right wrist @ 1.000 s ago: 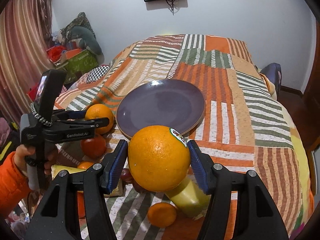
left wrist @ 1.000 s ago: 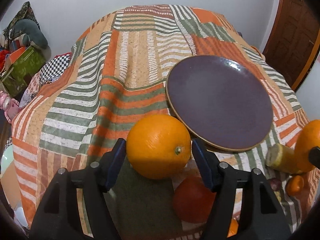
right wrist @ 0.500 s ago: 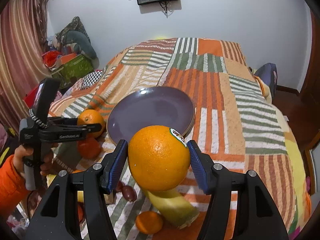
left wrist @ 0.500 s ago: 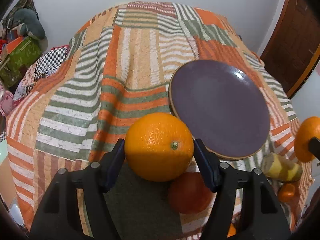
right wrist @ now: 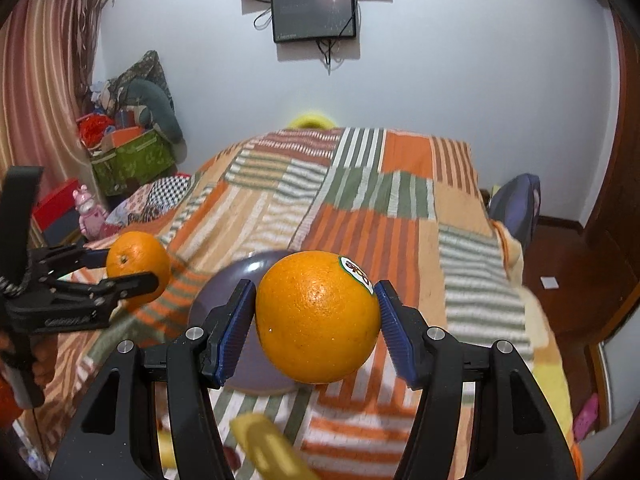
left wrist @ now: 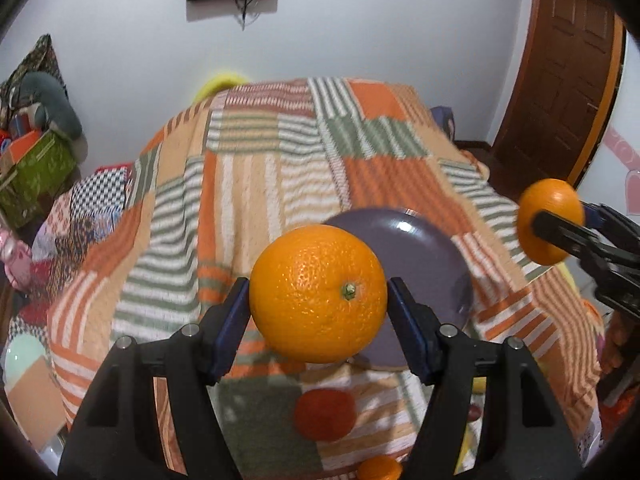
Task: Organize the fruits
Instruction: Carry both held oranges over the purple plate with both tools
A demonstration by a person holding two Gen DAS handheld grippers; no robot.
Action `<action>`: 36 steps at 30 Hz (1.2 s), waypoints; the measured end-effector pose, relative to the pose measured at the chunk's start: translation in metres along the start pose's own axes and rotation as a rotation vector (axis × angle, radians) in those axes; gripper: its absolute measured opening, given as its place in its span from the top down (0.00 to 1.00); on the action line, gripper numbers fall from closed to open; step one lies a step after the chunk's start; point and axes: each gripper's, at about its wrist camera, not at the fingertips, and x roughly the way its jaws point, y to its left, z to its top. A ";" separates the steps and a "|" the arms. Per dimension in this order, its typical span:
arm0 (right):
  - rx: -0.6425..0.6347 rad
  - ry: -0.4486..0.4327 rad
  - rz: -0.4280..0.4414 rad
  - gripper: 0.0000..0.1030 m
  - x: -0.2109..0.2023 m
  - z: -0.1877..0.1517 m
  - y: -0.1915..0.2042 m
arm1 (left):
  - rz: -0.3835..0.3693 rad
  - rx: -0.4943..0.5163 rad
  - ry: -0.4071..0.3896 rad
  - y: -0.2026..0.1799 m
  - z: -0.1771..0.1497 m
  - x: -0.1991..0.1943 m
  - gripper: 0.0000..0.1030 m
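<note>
My left gripper (left wrist: pixel 318 304) is shut on a large orange (left wrist: pixel 318 294) and holds it high above the bed, in front of the purple plate (left wrist: pixel 424 252). My right gripper (right wrist: pixel 316 312) is shut on a second orange with a sticker (right wrist: pixel 318 316), also held in the air above the plate (right wrist: pixel 240 280). Each gripper shows in the other view: the right one with its orange (left wrist: pixel 546 226), the left one with its orange (right wrist: pixel 138 266).
On the striped patchwork bedspread (left wrist: pixel 248 184) near me lie a red-orange fruit (left wrist: pixel 325 414), a small tangerine (left wrist: pixel 379 468) and a yellow fruit (right wrist: pixel 264 446). Boxes and clutter (right wrist: pixel 128 156) stand left of the bed. A wooden door (left wrist: pixel 560 80) is at right.
Both grippers have risen well above the bed with their oranges. The plate and the loose fruits now look smaller and lower in both views.
</note>
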 end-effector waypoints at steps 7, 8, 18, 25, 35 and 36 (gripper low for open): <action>-0.005 -0.014 -0.004 0.44 0.022 0.022 -0.001 | -0.039 -0.002 -0.016 -0.010 0.024 0.006 0.35; -0.015 -0.012 -0.012 0.44 0.026 0.023 0.000 | -0.039 0.001 -0.012 -0.011 0.026 0.009 0.35; -0.052 0.096 0.003 0.44 0.077 0.018 0.004 | -0.013 0.013 0.041 -0.011 0.031 0.052 0.35; -0.078 0.198 0.028 0.44 0.105 0.006 0.002 | -0.021 0.007 0.101 -0.010 0.027 0.092 0.35; -0.101 0.274 0.060 0.44 0.131 -0.009 -0.001 | -0.051 -0.005 0.198 -0.005 0.024 0.133 0.35; -0.094 0.274 0.069 0.44 0.131 -0.009 -0.003 | -0.050 -0.009 0.210 -0.004 0.023 0.137 0.35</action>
